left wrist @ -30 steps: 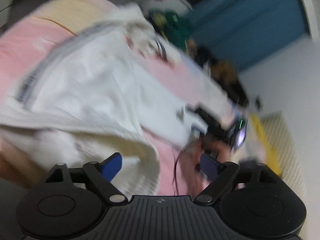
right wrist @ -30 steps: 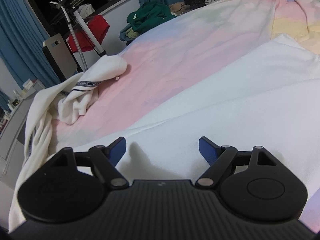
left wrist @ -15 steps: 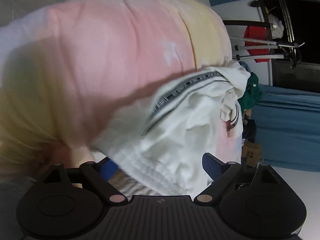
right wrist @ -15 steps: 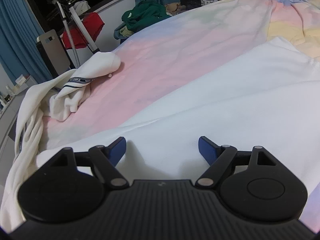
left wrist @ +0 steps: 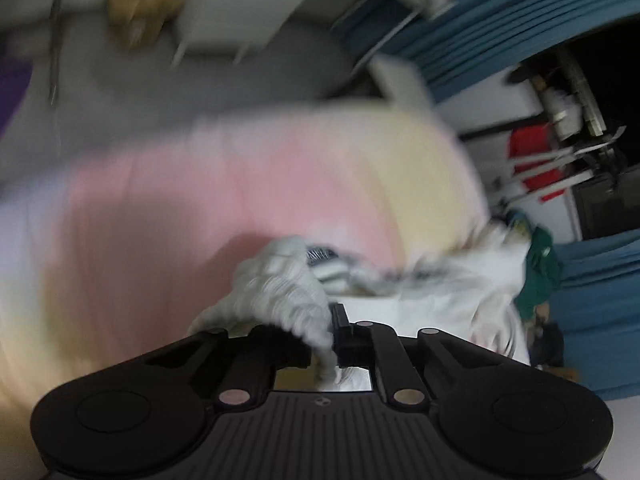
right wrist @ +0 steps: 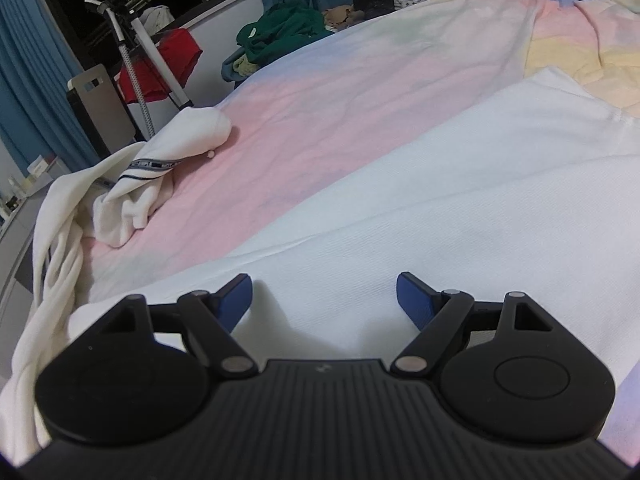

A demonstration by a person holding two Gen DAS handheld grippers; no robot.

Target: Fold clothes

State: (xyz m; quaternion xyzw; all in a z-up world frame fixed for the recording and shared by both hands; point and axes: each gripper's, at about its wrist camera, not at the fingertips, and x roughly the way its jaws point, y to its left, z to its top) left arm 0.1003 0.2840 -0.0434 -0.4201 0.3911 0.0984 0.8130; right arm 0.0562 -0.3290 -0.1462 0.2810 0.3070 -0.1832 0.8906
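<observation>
A white garment with a dark striped trim lies on a pastel pink and yellow bedsheet [right wrist: 320, 96]. In the right wrist view its body [right wrist: 460, 200] is spread flat in front of me and a bunched sleeve [right wrist: 160, 160] lies at the left. My right gripper [right wrist: 324, 300] is open and empty, resting low over the flat white cloth. In the blurred left wrist view my left gripper [left wrist: 332, 332] is shut on a ribbed white cuff or hem [left wrist: 280, 292] of the garment, with the rest of the white cloth [left wrist: 440, 292] trailing to the right.
A green clothes pile [right wrist: 284, 32] lies at the bed's far edge. A stand with a red cloth [right wrist: 168, 60] and a grey box [right wrist: 100, 108] are beside the bed at the left. Blue curtains hang behind. The bed edge drops off at the left.
My left gripper was open near the garment's edge and has shut on the ribbed white cloth while swinging fast. The right gripper has barely moved and stays open.
</observation>
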